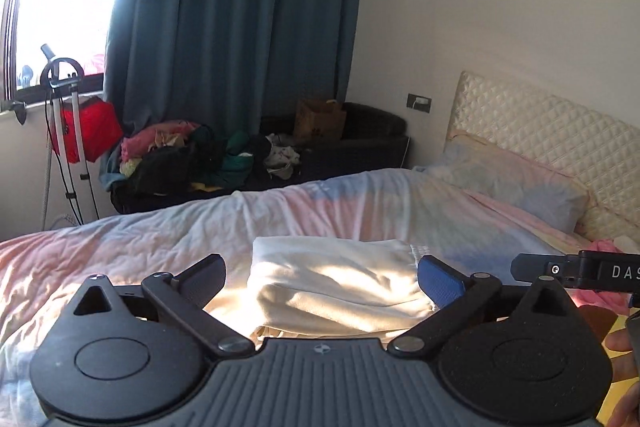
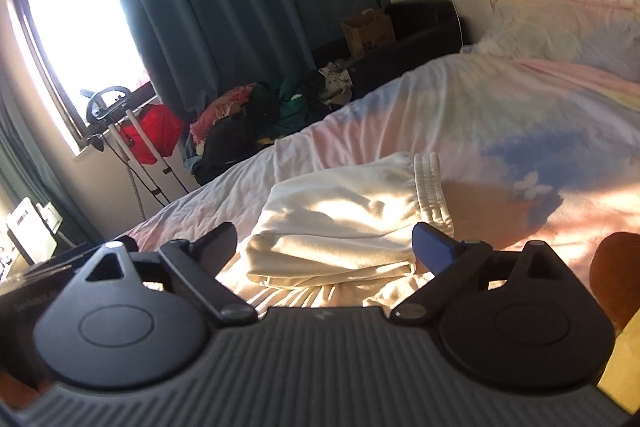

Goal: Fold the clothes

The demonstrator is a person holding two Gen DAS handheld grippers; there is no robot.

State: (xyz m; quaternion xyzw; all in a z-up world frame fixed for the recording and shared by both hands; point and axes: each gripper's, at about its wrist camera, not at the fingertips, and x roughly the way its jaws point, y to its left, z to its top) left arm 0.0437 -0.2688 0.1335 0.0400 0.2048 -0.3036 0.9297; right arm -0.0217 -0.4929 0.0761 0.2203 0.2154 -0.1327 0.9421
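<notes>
— Where's the garment?

— The folded cream garment (image 1: 336,283) lies on the bed (image 1: 120,247), just ahead of my left gripper (image 1: 322,277) and my right gripper (image 2: 324,247); waistband to the far right.

— Jaws?

— Both spread apart, holding nothing. The bundle's long axis runs left to right; neither hand looks clearly nearer.

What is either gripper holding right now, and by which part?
Nothing. The left gripper and right gripper are both open, above the folded cream garment lying on the bed, with nothing between their fingers.
</notes>
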